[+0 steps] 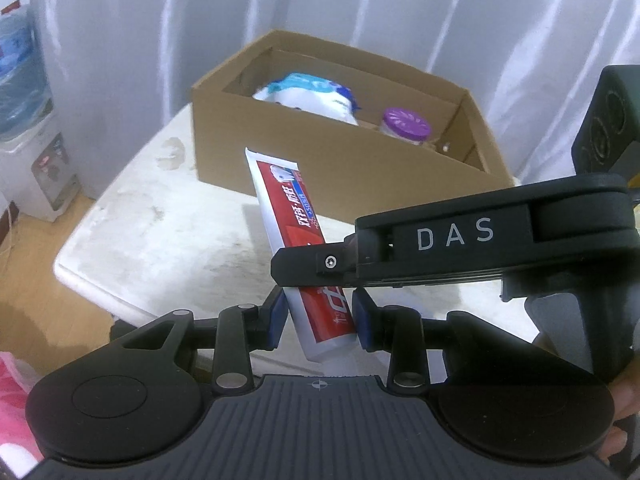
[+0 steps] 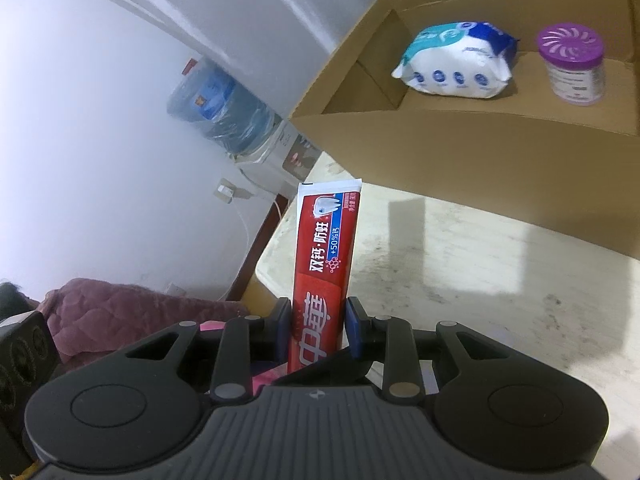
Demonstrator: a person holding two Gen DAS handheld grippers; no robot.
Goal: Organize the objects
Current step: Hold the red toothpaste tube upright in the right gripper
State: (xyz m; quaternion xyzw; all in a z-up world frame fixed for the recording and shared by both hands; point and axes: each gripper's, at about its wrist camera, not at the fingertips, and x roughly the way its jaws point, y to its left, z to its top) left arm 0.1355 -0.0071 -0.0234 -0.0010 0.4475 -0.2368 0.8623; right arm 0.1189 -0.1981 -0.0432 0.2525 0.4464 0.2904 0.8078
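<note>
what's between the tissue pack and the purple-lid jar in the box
Nothing: in the right wrist view, only bare cardboard box floor shows between the tissue pack and the purple-lid jar; they stand apart.

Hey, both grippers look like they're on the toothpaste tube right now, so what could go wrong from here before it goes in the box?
1. The left gripper and right gripper flank the same toothpaste tube; pulling apart could twist or squeeze it.
2. If one lets go too soon, the tube may slip onto the table.
3. Inside the cardboard box, a careless drop may hit the wet wipes pack or purple-lidded jar.
</note>
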